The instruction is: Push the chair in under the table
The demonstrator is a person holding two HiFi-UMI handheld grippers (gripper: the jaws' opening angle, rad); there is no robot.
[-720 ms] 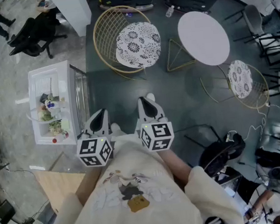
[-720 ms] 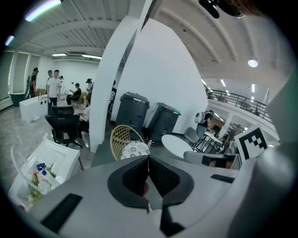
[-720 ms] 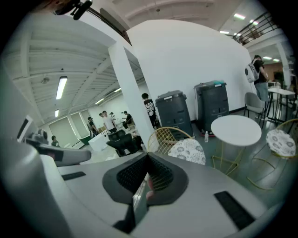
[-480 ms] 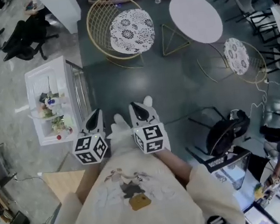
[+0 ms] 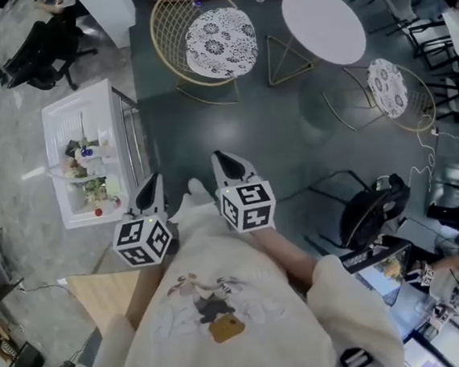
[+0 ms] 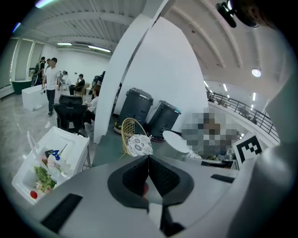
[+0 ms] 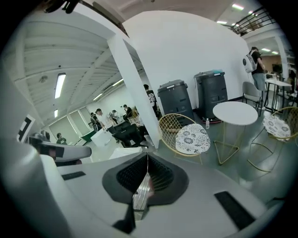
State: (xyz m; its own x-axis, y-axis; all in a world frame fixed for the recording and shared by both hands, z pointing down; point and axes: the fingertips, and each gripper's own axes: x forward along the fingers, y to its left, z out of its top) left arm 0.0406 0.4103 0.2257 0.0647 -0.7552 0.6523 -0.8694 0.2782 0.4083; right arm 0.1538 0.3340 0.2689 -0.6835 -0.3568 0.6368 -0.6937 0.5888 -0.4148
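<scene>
Head view
Left claw (image 5: pixel 153 183): at 6 o'clock of the frame, tips together, nothing between them.
Right claw (image 5: pixel 226 160): just beside the left one, at its 3 o'clock, tips together, empty.
Chair (image 5: pixel 217 41): gold wire shell with a patterned cushion, at 12 o'clock from the claws and well apart from them.
Tabletop (image 5: pixel 325 23): round and white, on a gold wire base, at 3 o'clock of the chair; chair beside it, not tucked under.
Second chair (image 5: pixel 390 90): same make, at 5 o'clock of the tabletop.
White crate (image 5: pixel 74 125): open, at 10 o'clock of the left claw; inside, greens (image 5: pixel 91 188), a small red piece (image 5: pixel 97 211) and a blue-topped item (image 5: pixel 87 152).

Left gripper view
Left claw (image 6: pixel 149 159): pads pressed shut, nothing gripped.
White crate (image 6: pixel 65 137): at 8 o'clock, with greens, the red piece and the blue-topped item inside.
Chair (image 6: pixel 138 145): just above the claw tips at 12 o'clock, tabletop (image 6: pixel 173 142) at its 3 o'clock.
Dark bins (image 6: pixel 138 108): two, lids on, behind the chair; contents hidden.

Right gripper view
Right claw (image 7: pixel 147 157): pads together, empty.
Chair (image 7: pixel 192 138): at 2 o'clock, clear of the tabletop (image 7: pixel 234 113) standing at its 2 o'clock.
Dark bins (image 7: pixel 176 100): both lidded, behind the chair.
</scene>
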